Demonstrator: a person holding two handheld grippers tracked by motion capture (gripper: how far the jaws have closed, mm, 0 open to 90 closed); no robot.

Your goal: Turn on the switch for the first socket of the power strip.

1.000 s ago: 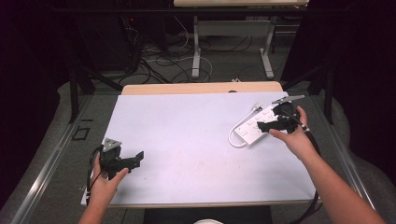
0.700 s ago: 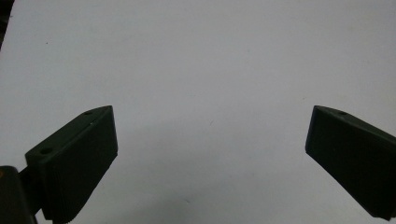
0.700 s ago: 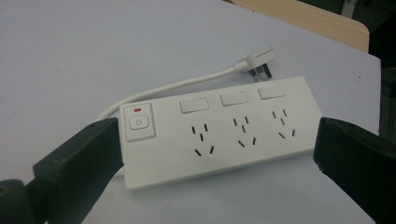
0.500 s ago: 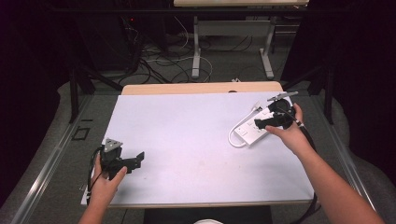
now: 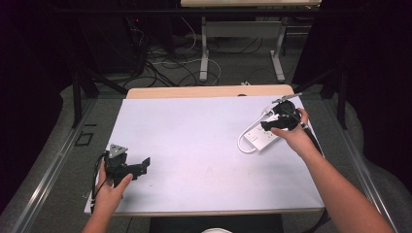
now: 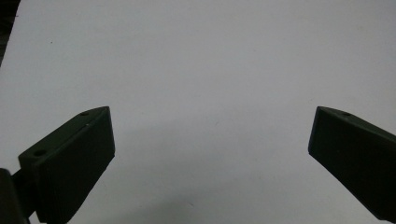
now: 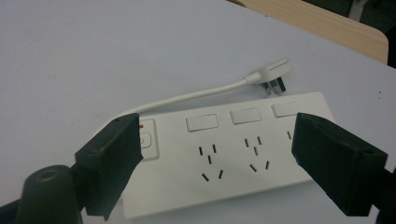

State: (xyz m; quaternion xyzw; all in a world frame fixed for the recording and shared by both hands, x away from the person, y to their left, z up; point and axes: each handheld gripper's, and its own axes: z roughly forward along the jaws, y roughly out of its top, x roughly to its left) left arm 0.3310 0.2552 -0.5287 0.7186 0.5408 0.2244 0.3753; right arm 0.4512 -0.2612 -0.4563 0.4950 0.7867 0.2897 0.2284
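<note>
Beyond the white-topped table (image 5: 204,160), cables (image 5: 160,58) sprawl over grey floor (image 5: 228,73) beneath a metal-legged desk (image 5: 204,43).

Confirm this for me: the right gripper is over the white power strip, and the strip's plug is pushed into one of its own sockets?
No. The plug lies loose on the table behind the power strip, as the right gripper view shows. The right gripper is over the strip.
</note>
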